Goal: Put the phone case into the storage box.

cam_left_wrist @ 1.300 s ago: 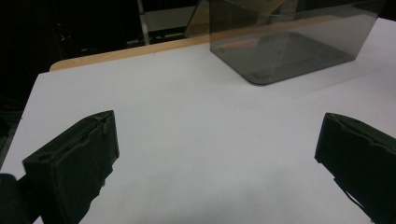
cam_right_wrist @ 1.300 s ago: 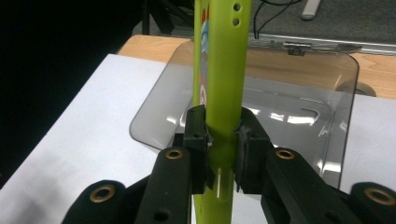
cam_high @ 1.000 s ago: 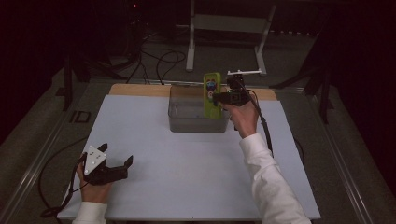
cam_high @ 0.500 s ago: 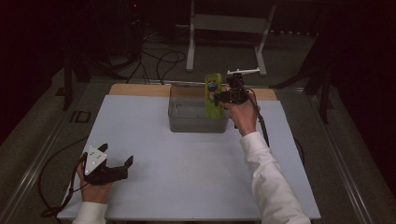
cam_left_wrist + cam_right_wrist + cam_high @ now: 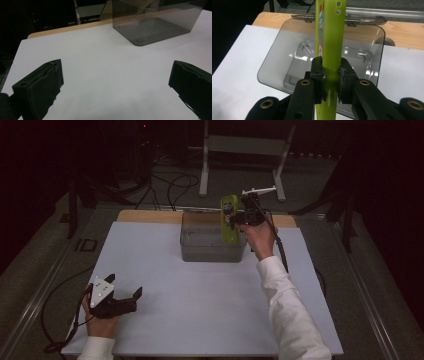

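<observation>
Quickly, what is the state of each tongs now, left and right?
Left tongs: open, holding nothing, low over the white table.
Right tongs: closed on the green flat item, above the clear grey bin.

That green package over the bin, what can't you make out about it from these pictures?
- Printed design on the green package: too small in the high view, seen edge-on in the right gripper view.
- Its top and bottom ends: cut off by the frame edges in the right gripper view.
- Gripped stretch: covered by the right hand-held gripper.
</observation>
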Available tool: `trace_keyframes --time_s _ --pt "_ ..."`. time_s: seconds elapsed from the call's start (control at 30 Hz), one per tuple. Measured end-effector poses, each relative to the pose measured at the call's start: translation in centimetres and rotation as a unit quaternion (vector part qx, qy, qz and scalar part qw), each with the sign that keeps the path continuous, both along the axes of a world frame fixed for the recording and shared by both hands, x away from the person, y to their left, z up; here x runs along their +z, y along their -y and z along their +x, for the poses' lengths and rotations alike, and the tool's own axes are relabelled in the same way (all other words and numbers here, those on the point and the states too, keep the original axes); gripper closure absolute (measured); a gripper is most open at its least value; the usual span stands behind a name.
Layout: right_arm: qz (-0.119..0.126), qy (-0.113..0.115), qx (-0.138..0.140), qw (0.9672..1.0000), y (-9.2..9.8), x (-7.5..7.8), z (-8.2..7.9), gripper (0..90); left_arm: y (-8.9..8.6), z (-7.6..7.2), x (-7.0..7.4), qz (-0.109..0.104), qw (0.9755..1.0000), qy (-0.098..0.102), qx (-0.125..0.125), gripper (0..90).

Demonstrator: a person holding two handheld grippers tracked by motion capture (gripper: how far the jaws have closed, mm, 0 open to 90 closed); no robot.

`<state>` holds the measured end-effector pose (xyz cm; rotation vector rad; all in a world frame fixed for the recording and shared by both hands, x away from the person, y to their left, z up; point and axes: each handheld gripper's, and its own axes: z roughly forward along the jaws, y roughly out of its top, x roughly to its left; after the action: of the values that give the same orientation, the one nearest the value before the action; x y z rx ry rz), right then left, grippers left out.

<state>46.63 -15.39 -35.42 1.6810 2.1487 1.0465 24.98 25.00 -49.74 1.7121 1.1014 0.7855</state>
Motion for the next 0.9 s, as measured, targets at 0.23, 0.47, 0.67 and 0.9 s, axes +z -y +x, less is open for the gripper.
trace_keyframes --time_s 0.23,0.47,0.67,0.9 --pt "-0.012 -0.008 -0.005 0.9999 -0.1 -0.3 0.8 77.8 -0.1 0.0 0.0 -0.001 1.0 0.001 0.0 0.0" --pt "-0.013 -0.03 -0.019 0.9993 0.2 -1.2 1.7 77.8 -0.1 -0.1 0.1 0.0 1.0 0.003 0.001 0.0" --pt "-0.015 -0.045 -0.025 0.9986 0.3 -1.8 2.4 77.8 -0.1 -0.1 0.1 0.0 1.0 0.005 0.001 0.0" --pt "-0.02 -0.058 -0.034 0.9975 0.5 -2.6 3.1 77.7 -0.1 -0.2 0.1 -0.002 1.0 0.008 0.001 0.0"
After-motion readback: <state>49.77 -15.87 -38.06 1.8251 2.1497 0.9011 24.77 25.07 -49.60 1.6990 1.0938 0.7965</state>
